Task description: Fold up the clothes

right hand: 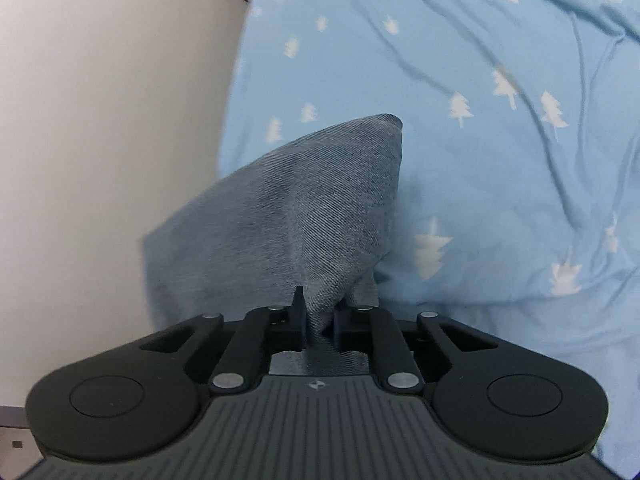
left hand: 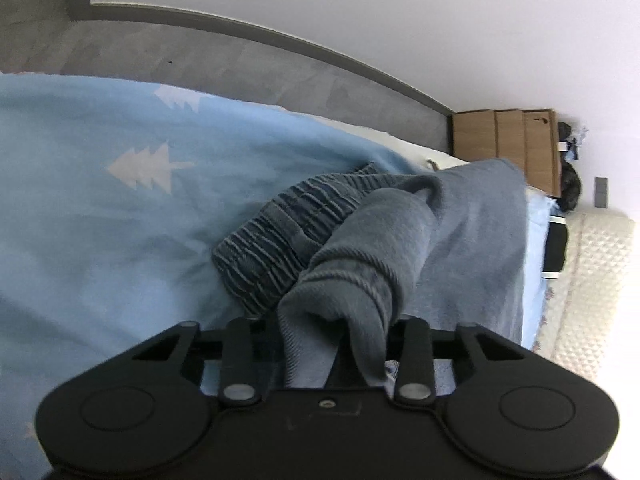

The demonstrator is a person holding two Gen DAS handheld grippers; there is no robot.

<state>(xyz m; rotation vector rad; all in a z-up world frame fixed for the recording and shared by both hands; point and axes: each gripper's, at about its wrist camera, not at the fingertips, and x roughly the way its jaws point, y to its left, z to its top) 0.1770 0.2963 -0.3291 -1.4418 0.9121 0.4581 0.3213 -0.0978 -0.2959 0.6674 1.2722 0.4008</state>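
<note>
A blue-grey denim garment (left hand: 460, 232) with a gathered elastic waistband (left hand: 280, 236) lies bunched on the light blue bedsheet (left hand: 100, 208). My left gripper (left hand: 332, 332) is shut on a thick fold of this garment, which rises from between the jaws; the fingertips are hidden by cloth. In the right wrist view, another part of the denim garment (right hand: 312, 216) stands up in a peak above the sheet (right hand: 500, 160). My right gripper (right hand: 320, 320) is shut on its pinched lower edge.
The sheet carries white tree prints. A grey headboard (left hand: 200, 60) and white wall run behind the bed, with a wooden cabinet (left hand: 504, 140) at the far right. A cream quilted cover (left hand: 588, 280) lies at the bed's right edge. A white wall (right hand: 112, 120) borders the bed.
</note>
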